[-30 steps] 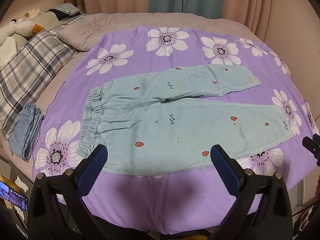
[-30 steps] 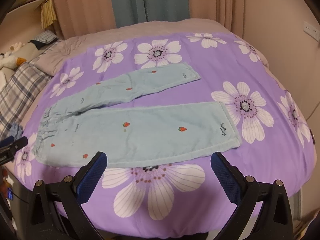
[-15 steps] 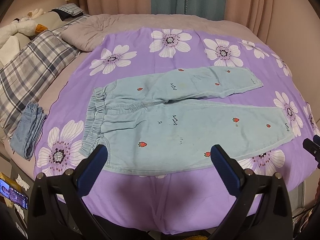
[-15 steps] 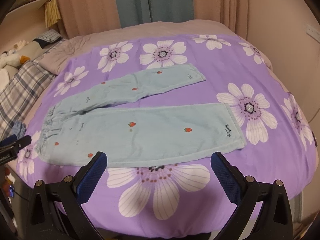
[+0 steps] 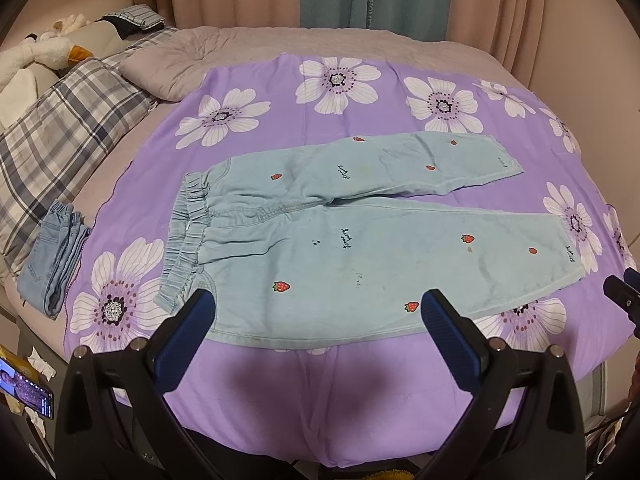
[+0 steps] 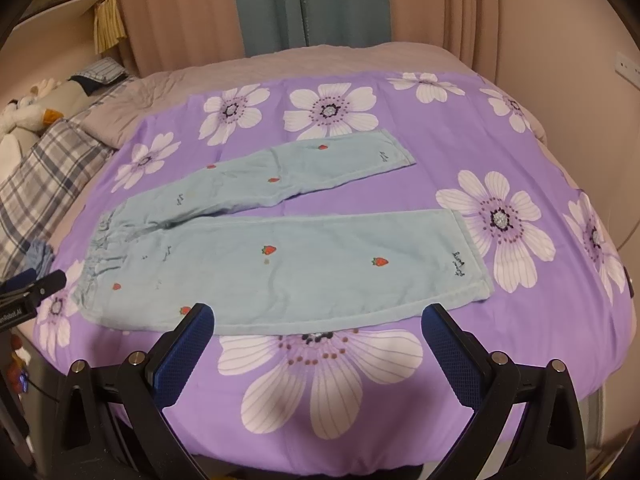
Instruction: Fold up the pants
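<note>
Light blue pants (image 5: pixel 360 240) with small strawberry prints lie flat on a purple flowered sheet (image 5: pixel 280 380), waistband to the left, both legs spread apart toward the right. My left gripper (image 5: pixel 316 316) hangs open above the near hem of the lower leg, close to the waistband side, holding nothing. In the right wrist view the same pants (image 6: pixel 280 264) stretch across the bed. My right gripper (image 6: pixel 318 328) is open over the sheet just in front of the lower leg's near edge. Each gripper's tip shows at the edge of the other's view.
A folded pair of blue jeans (image 5: pixel 56 256) rests at the bed's left edge beside a plaid pillow (image 5: pixel 60 140). Plush toys (image 5: pixel 44 48) lie at the far left. Curtains (image 6: pixel 304 4) hang behind the bed. A phone (image 5: pixel 24 384) glows at the lower left.
Both grippers have drifted slightly, so the pants sit a little lower and closer in both views. The pants themselves have not moved and both grippers remain open.
</note>
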The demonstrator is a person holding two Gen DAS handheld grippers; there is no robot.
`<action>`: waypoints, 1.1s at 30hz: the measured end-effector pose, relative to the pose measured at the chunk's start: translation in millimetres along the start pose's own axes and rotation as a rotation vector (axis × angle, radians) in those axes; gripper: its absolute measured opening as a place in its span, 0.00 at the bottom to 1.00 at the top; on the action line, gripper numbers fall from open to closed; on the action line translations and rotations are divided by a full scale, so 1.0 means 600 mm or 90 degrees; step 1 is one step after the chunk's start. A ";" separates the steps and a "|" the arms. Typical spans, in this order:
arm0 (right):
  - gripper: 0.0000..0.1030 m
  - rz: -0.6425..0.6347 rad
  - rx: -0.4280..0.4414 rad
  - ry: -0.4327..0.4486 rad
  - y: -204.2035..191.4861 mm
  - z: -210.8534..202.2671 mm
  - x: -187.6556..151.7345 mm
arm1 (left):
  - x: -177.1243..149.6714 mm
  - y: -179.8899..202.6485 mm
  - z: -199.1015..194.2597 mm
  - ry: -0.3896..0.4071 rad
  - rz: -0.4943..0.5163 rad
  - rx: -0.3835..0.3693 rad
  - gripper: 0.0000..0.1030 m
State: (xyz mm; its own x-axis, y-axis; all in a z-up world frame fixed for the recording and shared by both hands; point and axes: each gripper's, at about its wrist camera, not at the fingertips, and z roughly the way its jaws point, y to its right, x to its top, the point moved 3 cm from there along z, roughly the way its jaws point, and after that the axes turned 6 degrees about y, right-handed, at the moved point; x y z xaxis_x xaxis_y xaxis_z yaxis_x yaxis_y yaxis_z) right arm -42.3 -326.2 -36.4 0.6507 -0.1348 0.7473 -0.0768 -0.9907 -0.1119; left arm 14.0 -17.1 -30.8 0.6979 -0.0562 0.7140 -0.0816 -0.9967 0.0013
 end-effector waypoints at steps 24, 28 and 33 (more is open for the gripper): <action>1.00 -0.002 0.000 -0.004 -0.009 0.002 0.003 | -0.002 -0.001 0.003 0.001 0.001 0.004 1.00; 1.00 -0.003 0.001 -0.005 -0.011 0.005 0.001 | -0.002 -0.001 0.004 0.001 0.001 0.004 1.00; 1.00 -0.012 0.012 -0.004 -0.019 0.015 -0.002 | -0.006 -0.022 0.023 -0.007 -0.040 -0.021 1.00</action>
State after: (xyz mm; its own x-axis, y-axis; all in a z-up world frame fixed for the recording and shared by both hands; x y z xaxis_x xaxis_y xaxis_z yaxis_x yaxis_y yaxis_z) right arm -35.5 -314.6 -42.2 0.6567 -0.1163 0.7451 -0.0508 -0.9926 -0.1101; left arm 22.4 -4.5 -43.1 0.7103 0.0063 0.7039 -0.0603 -0.9957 0.0698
